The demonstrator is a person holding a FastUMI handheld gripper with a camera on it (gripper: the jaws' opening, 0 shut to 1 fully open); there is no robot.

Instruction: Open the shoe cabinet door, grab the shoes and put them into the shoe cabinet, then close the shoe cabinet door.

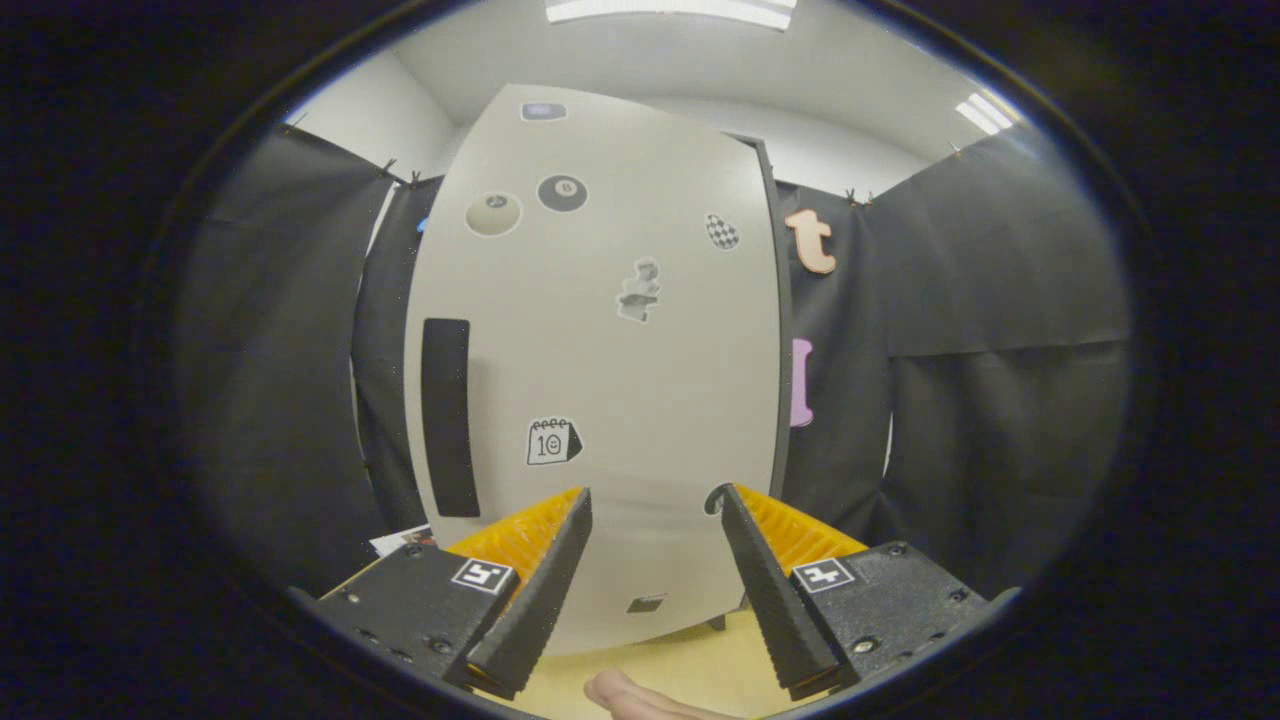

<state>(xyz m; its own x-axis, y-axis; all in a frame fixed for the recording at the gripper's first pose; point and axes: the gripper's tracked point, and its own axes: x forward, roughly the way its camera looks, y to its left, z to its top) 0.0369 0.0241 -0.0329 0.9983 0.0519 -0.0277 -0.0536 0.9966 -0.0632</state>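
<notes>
The gripper (pixel 655 500) has its fingers spread apart, holding nothing. Just beyond them stands the shoe cabinet (pixel 600 350), its pale stickered door shut, a dark handle (pixel 447 415) near one edge, on a light wooden floor (pixel 690 670). Black cloth hangs around.

black cloth wall (pixel 1000 300), ceiling light (pixel 670 10), wooden floor (pixel 690 660)

Pale wood floor (pixel 690 655) w/ shoe cabinet (pixel 600 340) standing on it
</notes>
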